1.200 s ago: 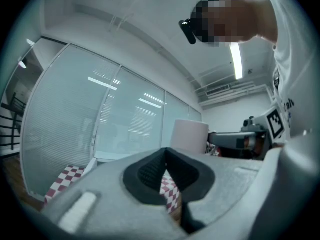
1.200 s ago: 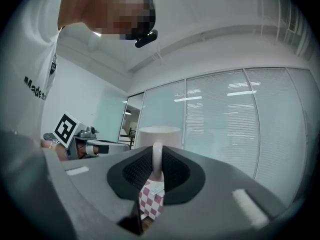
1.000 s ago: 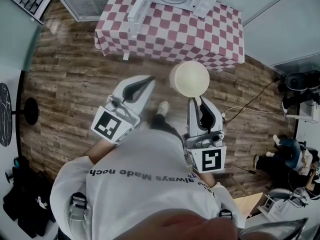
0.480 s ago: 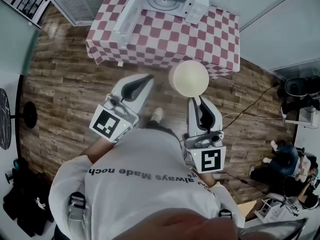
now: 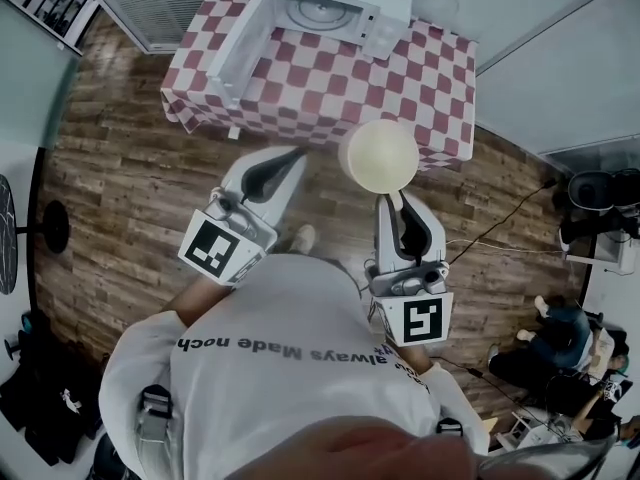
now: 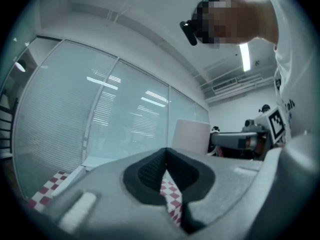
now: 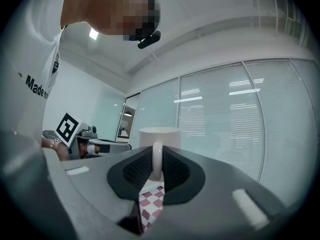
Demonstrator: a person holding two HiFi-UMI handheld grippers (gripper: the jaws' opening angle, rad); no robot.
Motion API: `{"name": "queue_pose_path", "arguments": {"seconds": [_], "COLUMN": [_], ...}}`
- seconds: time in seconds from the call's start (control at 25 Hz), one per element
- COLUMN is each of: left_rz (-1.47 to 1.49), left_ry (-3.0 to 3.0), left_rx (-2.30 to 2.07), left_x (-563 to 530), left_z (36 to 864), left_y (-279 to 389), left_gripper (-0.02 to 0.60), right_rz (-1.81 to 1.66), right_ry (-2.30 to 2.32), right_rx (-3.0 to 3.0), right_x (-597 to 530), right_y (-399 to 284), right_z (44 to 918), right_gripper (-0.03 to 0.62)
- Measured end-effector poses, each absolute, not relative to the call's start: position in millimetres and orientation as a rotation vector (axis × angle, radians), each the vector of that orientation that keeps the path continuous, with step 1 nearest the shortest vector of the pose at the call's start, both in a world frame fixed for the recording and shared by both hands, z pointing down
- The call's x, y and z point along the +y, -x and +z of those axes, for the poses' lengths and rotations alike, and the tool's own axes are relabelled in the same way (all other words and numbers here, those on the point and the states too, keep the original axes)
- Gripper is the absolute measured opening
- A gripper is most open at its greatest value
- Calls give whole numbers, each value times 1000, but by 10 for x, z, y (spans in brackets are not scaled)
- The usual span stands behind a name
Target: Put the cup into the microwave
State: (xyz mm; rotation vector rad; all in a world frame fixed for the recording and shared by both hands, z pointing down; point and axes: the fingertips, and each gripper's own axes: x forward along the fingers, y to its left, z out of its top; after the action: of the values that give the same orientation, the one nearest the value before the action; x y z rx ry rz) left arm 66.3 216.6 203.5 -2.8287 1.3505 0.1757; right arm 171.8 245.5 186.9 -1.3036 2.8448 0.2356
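Two-gripper stance on a dark wood-plank floor [image 5: 120, 168], facing a table [image 5: 340, 78] draped in a red-and-white checked cloth that hangs over its edges. Carries the cup [image 5: 379, 155] in the air, pale and round from above, over the table's near edge in the head view. Pinches its thin handle between the jaws of the right gripper [image 5: 388, 198]; confirmed in the right gripper view, with the handle upright between the black pads at the right gripper [image 7: 156, 166] and the cup [image 7: 159, 136] standing just beyond the tips. Holds the left gripper [image 5: 295, 158] alongside, to the cup's left, jaws brought together at the tips with nothing between them; seen plainly at the left gripper [image 6: 166, 164], with only checked cloth showing in the gap lower down and the cup [image 6: 191, 134] off to its right. Shows the microwave [image 5: 335, 8] at the table's far side, white, door swung wide to the left, round turntable visible inside. Takes in glass walls with horizontal blinds [image 7: 225, 124], a white ceiling with strip lights, and a dark cable [image 5: 500, 213] trailing across the floor on the right.
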Motion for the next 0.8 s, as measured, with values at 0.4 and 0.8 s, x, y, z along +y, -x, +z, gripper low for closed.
{"name": "queue_pose_path", "arguments": {"seconds": [0.4,0.8], "left_rz": [164,175], "left_ry": [2817,2810], "left_rx": [1415,1407], "left_x": [1929,1573], "left_z": [2105,2106], "left_y": [-717,-622], "left_gripper": [3,3], "right_rz": [212,213], "right_ry": [1273,1274], "right_rx": [2868,2863], "right_x": [2182,1837], "right_y": [-1819,-1720], "right_z": [1924,1940], "right_gripper": [40,40]}}
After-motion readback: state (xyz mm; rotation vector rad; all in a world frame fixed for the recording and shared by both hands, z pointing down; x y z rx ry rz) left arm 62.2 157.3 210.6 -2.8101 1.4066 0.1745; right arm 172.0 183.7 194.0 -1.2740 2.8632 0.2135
